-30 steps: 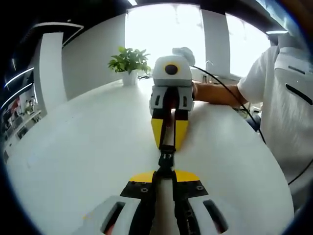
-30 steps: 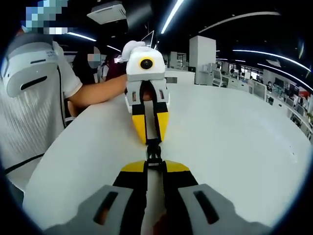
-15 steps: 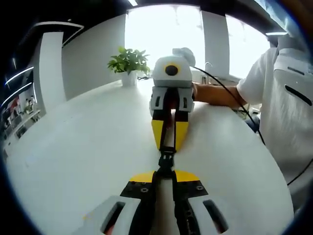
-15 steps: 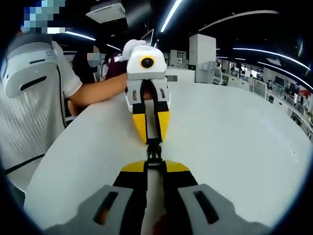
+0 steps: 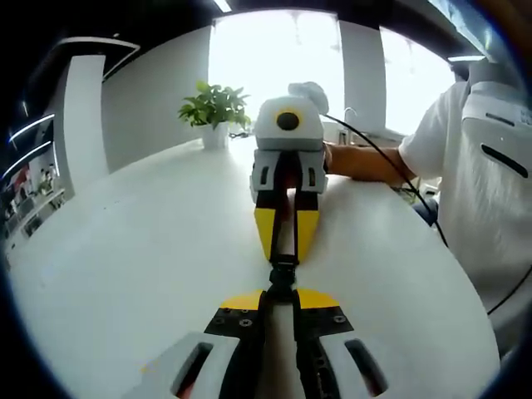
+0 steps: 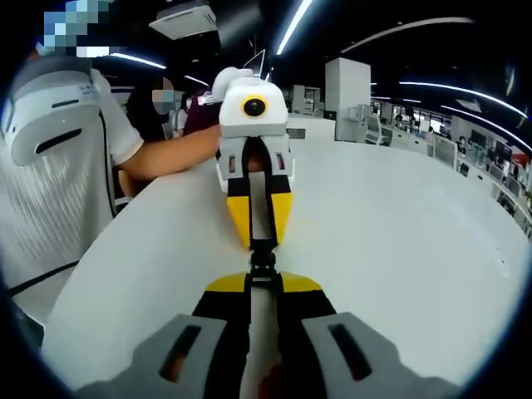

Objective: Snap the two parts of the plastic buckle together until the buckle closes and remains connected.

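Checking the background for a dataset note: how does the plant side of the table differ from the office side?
The plant stands at the far edge of the white table against a bright window, while the office side is dim with ceiling light strips. The plant side has bare walls; the office side has desks. On both sides, the black buckle is held between the left gripper and the right gripper.

Each view looks low and close along its own tongs (facing the other), sharing the white table (image 5: 125, 249).

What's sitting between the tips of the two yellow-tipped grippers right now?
The small black plastic buckle spans the gap between the left gripper and the right gripper, seen in both gripper views; both are shut on it.
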`<control>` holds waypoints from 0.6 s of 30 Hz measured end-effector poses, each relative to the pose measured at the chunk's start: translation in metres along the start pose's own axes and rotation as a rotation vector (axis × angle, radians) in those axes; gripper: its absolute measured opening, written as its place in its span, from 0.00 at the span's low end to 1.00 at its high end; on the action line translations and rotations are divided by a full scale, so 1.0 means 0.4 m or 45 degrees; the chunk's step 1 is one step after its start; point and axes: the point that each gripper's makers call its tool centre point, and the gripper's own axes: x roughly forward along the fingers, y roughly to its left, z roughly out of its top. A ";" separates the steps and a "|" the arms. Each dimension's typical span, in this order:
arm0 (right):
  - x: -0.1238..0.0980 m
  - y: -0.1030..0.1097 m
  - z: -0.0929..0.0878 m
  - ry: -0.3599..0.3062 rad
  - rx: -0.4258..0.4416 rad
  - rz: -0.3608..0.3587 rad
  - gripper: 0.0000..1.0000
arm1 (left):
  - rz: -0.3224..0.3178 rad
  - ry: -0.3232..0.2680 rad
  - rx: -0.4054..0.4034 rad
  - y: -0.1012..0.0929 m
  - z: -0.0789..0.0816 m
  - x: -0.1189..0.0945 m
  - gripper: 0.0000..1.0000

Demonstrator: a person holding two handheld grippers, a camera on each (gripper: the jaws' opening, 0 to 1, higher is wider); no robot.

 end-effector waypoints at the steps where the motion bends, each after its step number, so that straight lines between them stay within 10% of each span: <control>1: 0.000 0.000 0.000 -0.001 0.000 0.000 0.11 | 0.000 0.001 0.001 0.000 0.000 0.000 0.11; 18: 0.000 0.000 -0.001 -0.006 -0.012 -0.005 0.11 | 0.008 -0.001 0.012 0.004 0.003 0.006 0.11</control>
